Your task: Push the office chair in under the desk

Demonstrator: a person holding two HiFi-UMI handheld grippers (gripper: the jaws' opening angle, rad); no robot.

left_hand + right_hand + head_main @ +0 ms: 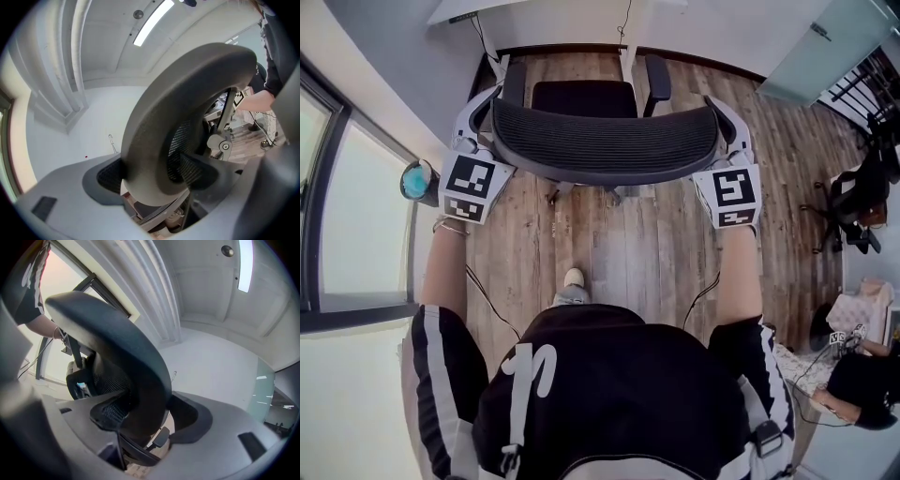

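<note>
Office chair (600, 141) backrest clenched by left gripper (154, 176) and right gripper (150, 413), desk (544, 9) ahead

Office, desk (553, 9), office chair (600, 141), wood floor (647, 253)

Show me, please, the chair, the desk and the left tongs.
chair (600, 141): head view, backrest top edge.
desk (472, 9): head view, left end of the white top.
left tongs (154, 174): left gripper view, midway between the tips, shut on the chair.
</note>
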